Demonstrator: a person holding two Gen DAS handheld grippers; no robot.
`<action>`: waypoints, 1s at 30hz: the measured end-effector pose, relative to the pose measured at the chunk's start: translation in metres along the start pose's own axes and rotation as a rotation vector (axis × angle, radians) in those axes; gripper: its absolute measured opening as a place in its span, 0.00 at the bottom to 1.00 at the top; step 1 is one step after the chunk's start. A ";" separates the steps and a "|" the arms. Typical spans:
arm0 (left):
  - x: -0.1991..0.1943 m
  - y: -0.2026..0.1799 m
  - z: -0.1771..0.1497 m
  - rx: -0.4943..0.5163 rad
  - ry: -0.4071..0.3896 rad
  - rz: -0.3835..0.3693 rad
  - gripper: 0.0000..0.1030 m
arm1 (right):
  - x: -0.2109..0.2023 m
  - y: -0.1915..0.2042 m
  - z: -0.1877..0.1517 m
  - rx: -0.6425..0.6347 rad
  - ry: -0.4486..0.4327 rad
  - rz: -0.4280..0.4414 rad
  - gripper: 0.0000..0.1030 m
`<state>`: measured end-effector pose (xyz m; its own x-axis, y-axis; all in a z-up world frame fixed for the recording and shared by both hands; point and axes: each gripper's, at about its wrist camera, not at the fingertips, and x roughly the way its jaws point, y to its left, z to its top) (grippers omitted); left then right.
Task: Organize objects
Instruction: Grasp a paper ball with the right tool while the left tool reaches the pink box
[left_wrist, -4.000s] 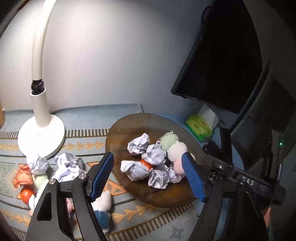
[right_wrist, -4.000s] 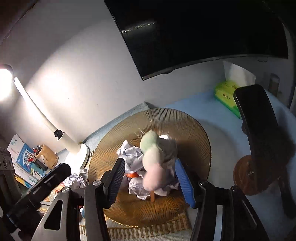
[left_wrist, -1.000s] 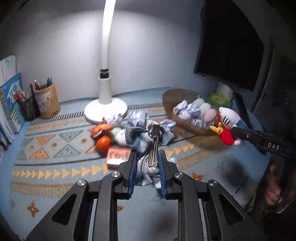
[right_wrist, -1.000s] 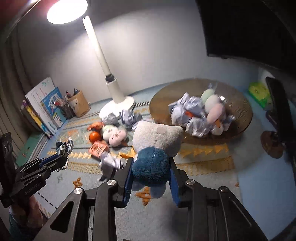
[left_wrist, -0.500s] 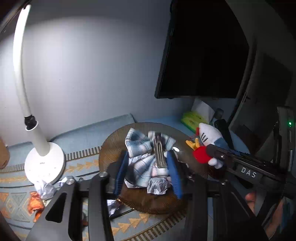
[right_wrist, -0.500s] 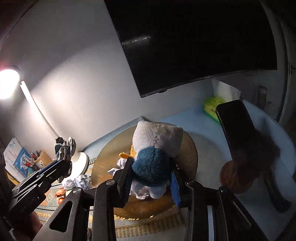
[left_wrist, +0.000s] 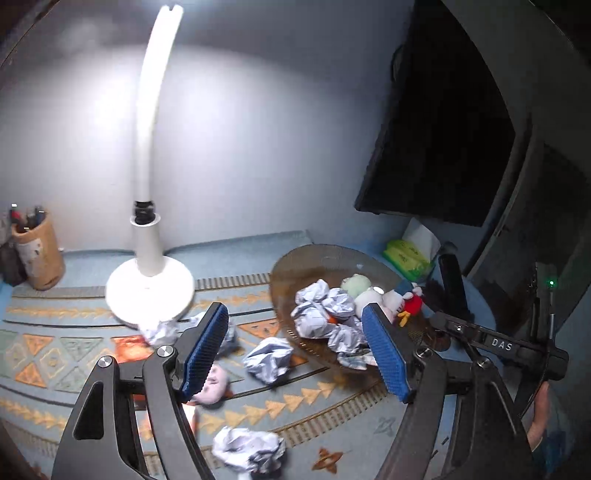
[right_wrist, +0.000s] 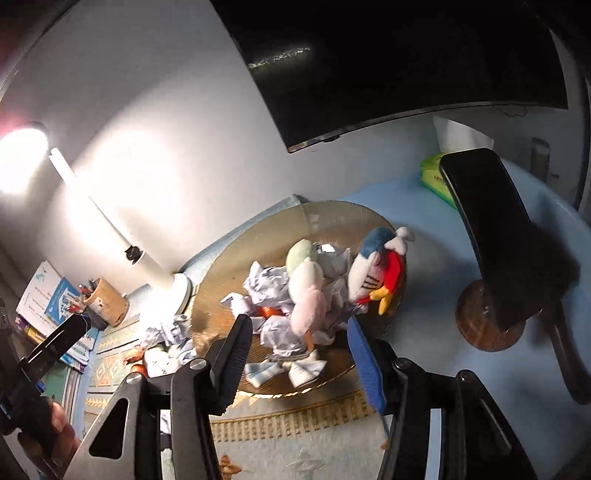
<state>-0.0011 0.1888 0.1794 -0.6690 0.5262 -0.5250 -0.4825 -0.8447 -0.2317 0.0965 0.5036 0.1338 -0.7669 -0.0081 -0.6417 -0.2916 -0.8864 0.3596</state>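
Observation:
A brown ribbed plate (left_wrist: 295, 266) (right_wrist: 229, 288) holds crumpled paper balls (left_wrist: 321, 306) (right_wrist: 269, 284), a pastel dango plush (right_wrist: 306, 291), a plaid cloth (right_wrist: 284, 369) and a white-and-blue bird plush (right_wrist: 373, 266) (left_wrist: 404, 297). My left gripper (left_wrist: 295, 350) is open and empty, hovering before the plate. My right gripper (right_wrist: 299, 354) is open and empty above the plate's near rim. On the rug, loose paper balls (left_wrist: 269, 358) (left_wrist: 247, 450) and a pink plush (left_wrist: 210, 384) lie to the left of the plate.
A white desk lamp (left_wrist: 147, 280) stands left of the plate. A pen cup (left_wrist: 35, 254) and books (right_wrist: 48, 295) are at far left. A black monitor (right_wrist: 388, 55), a green tissue pack (left_wrist: 406, 258) and a phone on a round stand (right_wrist: 484, 236) are at right.
Both grippers have opened: the plaid cloth and the bird plush now lie on the plate. Both grippers have pulled back from it.

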 end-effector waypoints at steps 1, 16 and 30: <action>-0.017 0.006 -0.001 0.004 -0.018 0.024 0.71 | -0.006 0.009 -0.005 -0.018 -0.003 0.019 0.51; -0.034 0.127 -0.135 -0.159 0.058 0.373 0.98 | 0.049 0.117 -0.135 -0.249 0.128 0.185 0.60; -0.006 0.124 -0.150 -0.127 0.102 0.410 0.98 | 0.089 0.100 -0.147 -0.212 0.195 0.142 0.60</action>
<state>0.0279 0.0661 0.0311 -0.7282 0.1383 -0.6712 -0.1114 -0.9903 -0.0832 0.0832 0.3461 0.0130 -0.6614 -0.2092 -0.7203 -0.0480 -0.9466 0.3189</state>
